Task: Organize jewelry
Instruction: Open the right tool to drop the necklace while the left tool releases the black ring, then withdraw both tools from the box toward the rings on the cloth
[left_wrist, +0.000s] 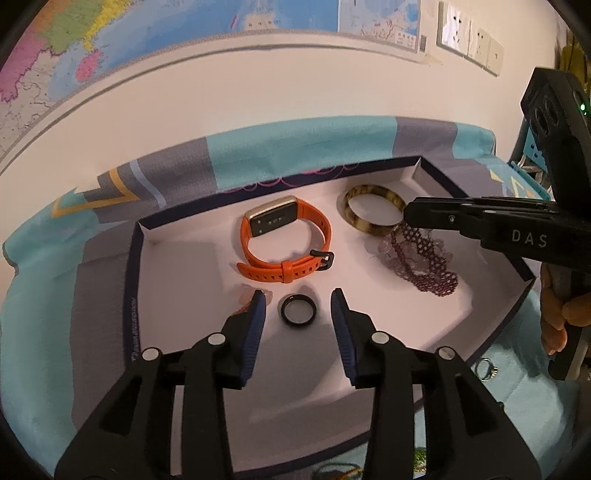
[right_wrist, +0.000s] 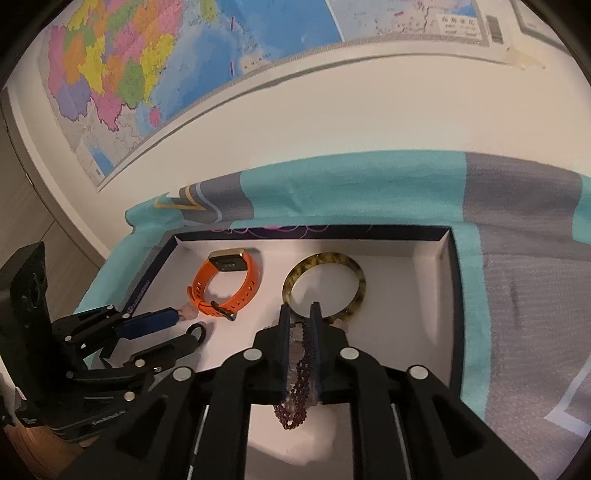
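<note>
A white-lined tray (left_wrist: 177, 258) (right_wrist: 436, 295) holds an orange watch (left_wrist: 284, 236) (right_wrist: 225, 284), a tortoiseshell bangle (left_wrist: 373, 212) (right_wrist: 325, 284), a black ring (left_wrist: 297, 309) (right_wrist: 197, 332) and a pale pink piece (left_wrist: 243, 291) (right_wrist: 188, 313). My left gripper (left_wrist: 298, 295) (right_wrist: 184, 326) is open, its fingers either side of the black ring, just above the tray floor. My right gripper (right_wrist: 300, 308) (left_wrist: 406, 216) is shut on the purple beaded bracelets (right_wrist: 301, 373) (left_wrist: 424, 258), which hang down onto the tray beside the bangle.
The tray sits on a teal and grey cloth (left_wrist: 295, 147) (right_wrist: 517, 258). A silver ring (left_wrist: 487, 368) lies on the cloth by the tray's near right corner. A wall with maps (right_wrist: 147, 74) stands behind.
</note>
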